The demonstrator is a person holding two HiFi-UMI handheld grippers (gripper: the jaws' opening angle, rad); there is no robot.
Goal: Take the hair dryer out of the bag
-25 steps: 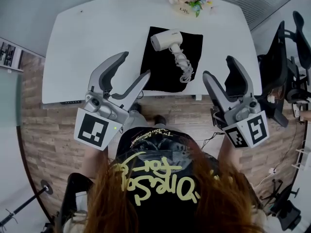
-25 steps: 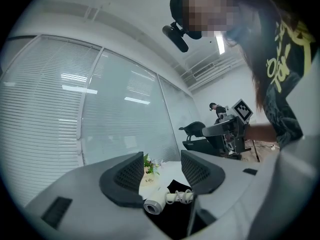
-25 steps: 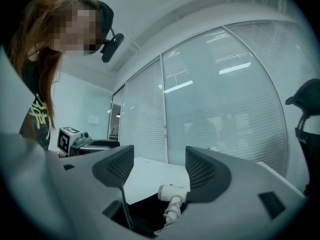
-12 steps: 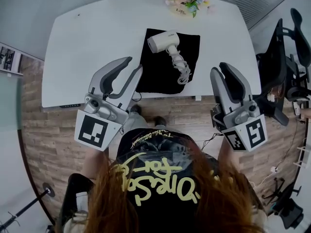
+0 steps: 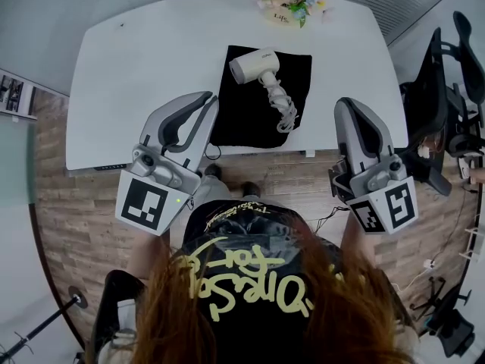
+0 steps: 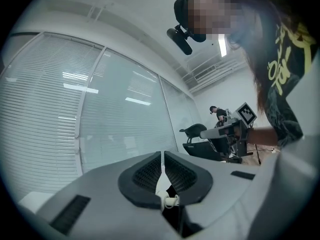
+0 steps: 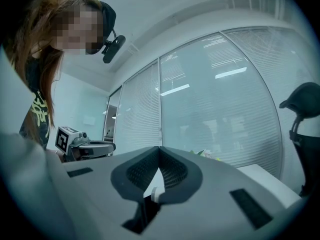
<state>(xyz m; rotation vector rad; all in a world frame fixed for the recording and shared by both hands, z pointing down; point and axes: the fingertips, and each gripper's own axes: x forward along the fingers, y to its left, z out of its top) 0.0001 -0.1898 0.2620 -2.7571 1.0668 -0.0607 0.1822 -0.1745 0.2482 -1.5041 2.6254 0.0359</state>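
Hair dryer lies on the flat black bag by the table's near edge, seemingly already out. Left gripper is closing on nothing; right gripper is closed and empty. Probably nothing remains.

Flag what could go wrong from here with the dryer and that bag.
1. The hair dryer lies on the black bag, its coiled cord trailing toward the front edge of the table; lifting the body could snag the cord and drag the bag along.
2. Both claws are empty near that edge, the left claw closing on nothing, the right claw shut; reaching in without opening would likely shove the dryer.
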